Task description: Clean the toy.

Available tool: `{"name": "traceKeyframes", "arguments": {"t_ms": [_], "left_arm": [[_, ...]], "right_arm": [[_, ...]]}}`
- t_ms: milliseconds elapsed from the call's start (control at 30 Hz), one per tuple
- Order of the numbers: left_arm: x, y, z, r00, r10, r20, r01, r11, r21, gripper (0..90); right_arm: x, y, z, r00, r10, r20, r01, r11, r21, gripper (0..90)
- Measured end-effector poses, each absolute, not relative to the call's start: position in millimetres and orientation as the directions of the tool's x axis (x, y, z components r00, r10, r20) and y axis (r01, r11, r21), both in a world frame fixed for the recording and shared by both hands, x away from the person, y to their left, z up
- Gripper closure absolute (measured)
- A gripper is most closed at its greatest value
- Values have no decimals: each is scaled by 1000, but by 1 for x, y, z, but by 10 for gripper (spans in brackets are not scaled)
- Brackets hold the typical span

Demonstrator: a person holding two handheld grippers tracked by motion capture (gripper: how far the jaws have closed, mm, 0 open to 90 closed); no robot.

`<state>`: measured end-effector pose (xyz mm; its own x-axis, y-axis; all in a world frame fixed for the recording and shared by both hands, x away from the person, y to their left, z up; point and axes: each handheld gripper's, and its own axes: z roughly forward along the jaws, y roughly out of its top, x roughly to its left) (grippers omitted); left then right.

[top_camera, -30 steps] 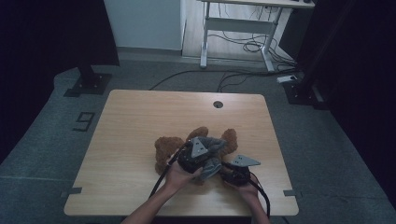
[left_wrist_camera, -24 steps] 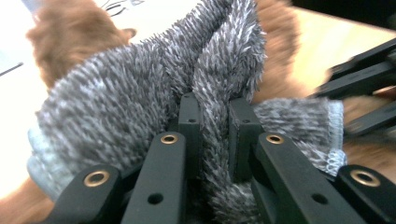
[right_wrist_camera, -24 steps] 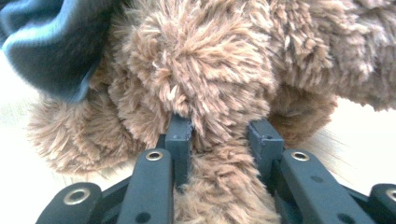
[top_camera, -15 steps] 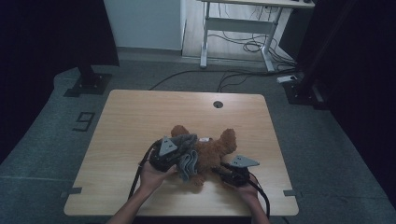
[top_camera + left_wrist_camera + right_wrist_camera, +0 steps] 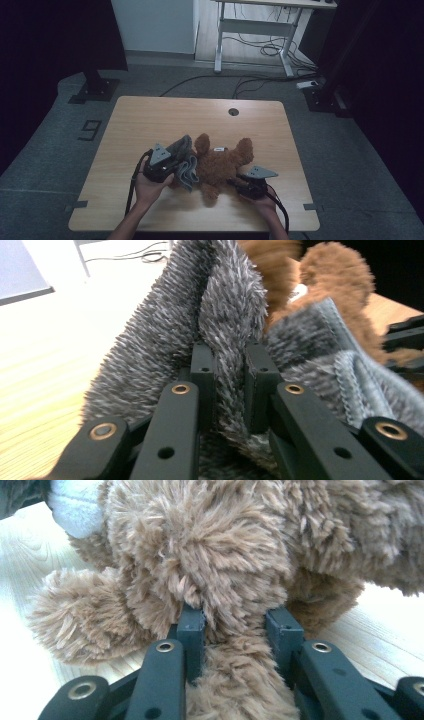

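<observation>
Here, one brown teddy bear (image 5: 225,165), one grey fleece garment (image 5: 186,167). Left gripper (image 5: 229,385) pinches garment; right gripper (image 5: 235,630) clamps bear's limb.

floor: grey carpet (image 5: 45,165) | wall: white (image 5: 150,25) | desk: white-framed (image 5: 260,25) | surroundings: dark
</observation>
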<state>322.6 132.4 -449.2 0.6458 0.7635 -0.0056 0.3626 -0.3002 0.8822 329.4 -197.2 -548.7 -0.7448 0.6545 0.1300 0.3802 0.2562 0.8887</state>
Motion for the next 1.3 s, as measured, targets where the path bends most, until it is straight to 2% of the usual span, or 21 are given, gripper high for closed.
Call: {"name": "traceKeyframes", "arguments": {"t_ms": [133,400,600,800,1100,1300], "left_arm": [[320,102,-441,702,712,7,327,-331,885,785],[314,7,-439,811,580,75,240,-447,861,785],[333,-33,-455,801,586,121,261,-525,810,785],[336,-22,-474,802,590,95,277,-507,816,788],[333,2,-466,786,613,83,283,-475,833,794],[327,32,-462,745,657,117,272,-459,846,794]], "right_arm": [[329,-197,-549,-743,657,130,381,256,889,667],[329,-198,-549,-740,659,134,385,253,888,666],[329,-198,-549,-740,659,135,387,252,887,667],[329,-196,-549,-739,661,129,389,262,883,667],[329,-196,-549,-738,662,133,387,254,886,667],[329,-197,-549,-737,662,136,389,251,886,667]]}}
